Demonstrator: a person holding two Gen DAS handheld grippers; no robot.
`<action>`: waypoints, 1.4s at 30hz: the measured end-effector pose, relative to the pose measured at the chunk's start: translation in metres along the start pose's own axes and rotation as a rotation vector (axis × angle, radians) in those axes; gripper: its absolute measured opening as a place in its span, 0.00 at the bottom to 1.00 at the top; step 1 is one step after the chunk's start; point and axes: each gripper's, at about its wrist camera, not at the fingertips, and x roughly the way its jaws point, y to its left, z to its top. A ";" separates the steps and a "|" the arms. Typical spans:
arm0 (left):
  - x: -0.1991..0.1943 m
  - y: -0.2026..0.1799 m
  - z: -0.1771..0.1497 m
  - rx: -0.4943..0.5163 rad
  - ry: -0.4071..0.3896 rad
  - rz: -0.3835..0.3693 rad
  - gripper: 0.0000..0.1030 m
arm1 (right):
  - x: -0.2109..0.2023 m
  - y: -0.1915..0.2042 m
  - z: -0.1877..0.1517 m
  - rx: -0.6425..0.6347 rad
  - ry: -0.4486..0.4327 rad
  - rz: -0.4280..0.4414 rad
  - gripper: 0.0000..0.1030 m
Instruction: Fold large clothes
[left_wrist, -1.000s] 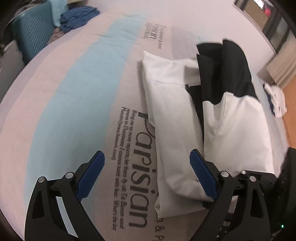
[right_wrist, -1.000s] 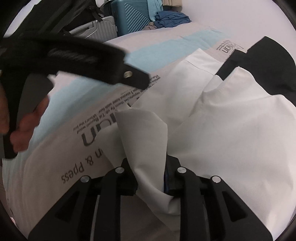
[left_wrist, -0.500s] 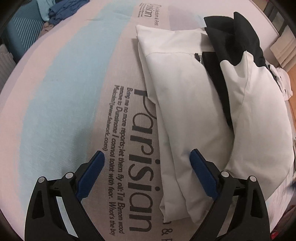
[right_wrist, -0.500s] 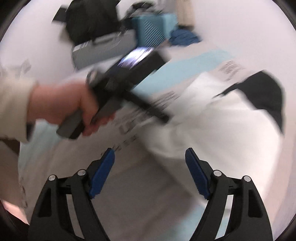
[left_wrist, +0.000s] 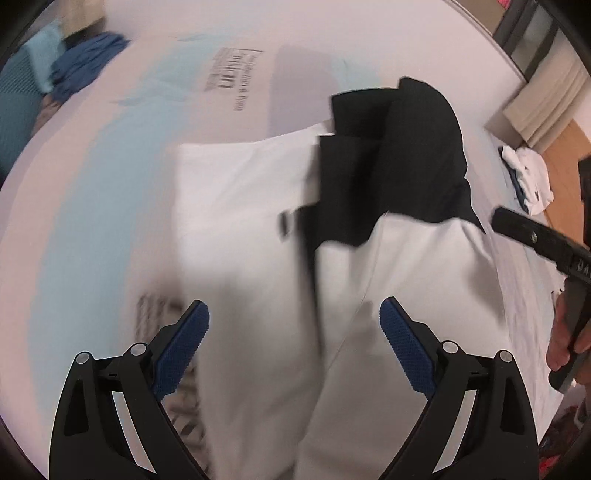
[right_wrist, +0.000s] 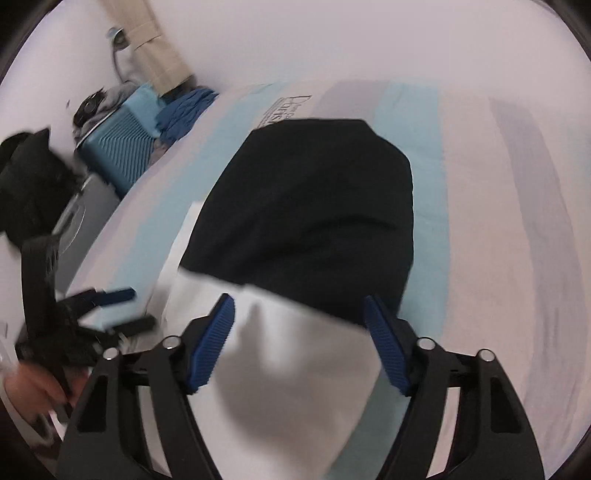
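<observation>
Item: one large white-and-black fabric garment (left_wrist: 266, 229), part-folded lengthwise, lying on a pale bedspread with light-blue stripes and printed lettering (left_wrist: 85, 206); in the left wrist view it fills the centre, its black upper section toward 1 o'clock, the white body running down to 6 o'clock. Left gripper (left_wrist: 293, 332): black frame, blue ribbed pads, jaws spread and empty, poised over the white lower end without touching it. Right gripper (right_wrist: 299, 332): same build, jaws apart and having just been closing a little after a wider release, nothing pressed between the pads; white cloth lies beneath, black section at 12 o'clock. Surroundings: teal ribbed suitcase (right_wrist: 118, 147) with crumpled blue clothing (right_wrist: 184, 110) at 10 o'clock in the right view; small white cloth (left_wrist: 528, 177) at 2 o'clock in the left view. Risks, as judged: both views are blurred, so a hurried pinch may catch only the top layer, and the fold would slide open; a grab taking bedspread with cloth would drag the stacked panels askew.
</observation>
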 end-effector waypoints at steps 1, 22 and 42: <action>0.009 -0.007 0.009 0.008 0.002 -0.013 0.89 | 0.005 -0.003 0.009 0.011 -0.007 0.013 0.59; 0.079 -0.008 0.014 0.079 0.097 0.075 0.95 | 0.124 -0.001 0.029 -0.061 0.214 -0.074 0.35; 0.004 0.016 -0.001 0.046 0.008 0.070 0.94 | 0.037 0.034 -0.012 -0.041 0.051 -0.133 0.85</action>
